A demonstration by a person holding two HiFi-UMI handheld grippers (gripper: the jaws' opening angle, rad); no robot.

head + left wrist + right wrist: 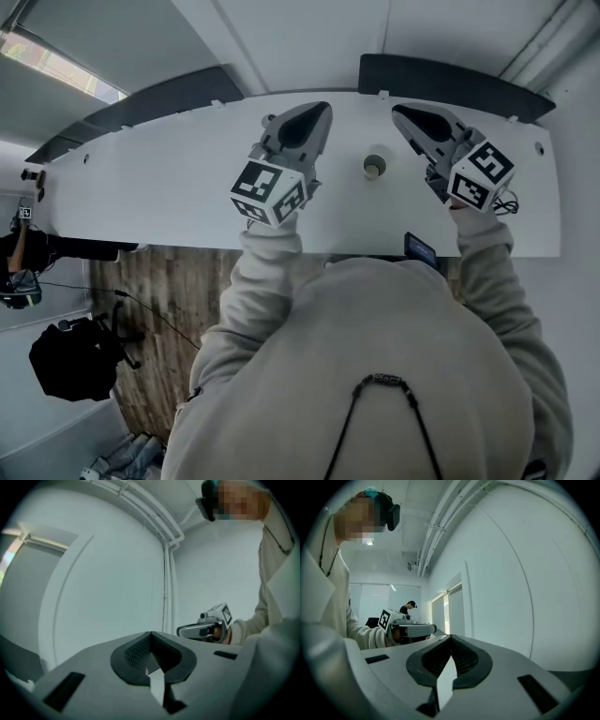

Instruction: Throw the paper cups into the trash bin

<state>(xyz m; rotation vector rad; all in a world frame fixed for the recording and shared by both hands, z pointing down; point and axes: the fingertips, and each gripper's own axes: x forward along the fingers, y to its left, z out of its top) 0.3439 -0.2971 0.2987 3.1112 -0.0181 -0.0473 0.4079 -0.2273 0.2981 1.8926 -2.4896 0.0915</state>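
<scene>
Shut, ribbed dark pads pressed tip to tip, nothing pinched between: left gripper and right gripper alike. Held over the white table, one to each side of the paper cup (upright, mouth open, touching neither). Bare tabletop all round the cup, far edge backed by dark panels, near edge straight. Smooth matte top, moulded grey gripper shells, plank wood floor below.
</scene>
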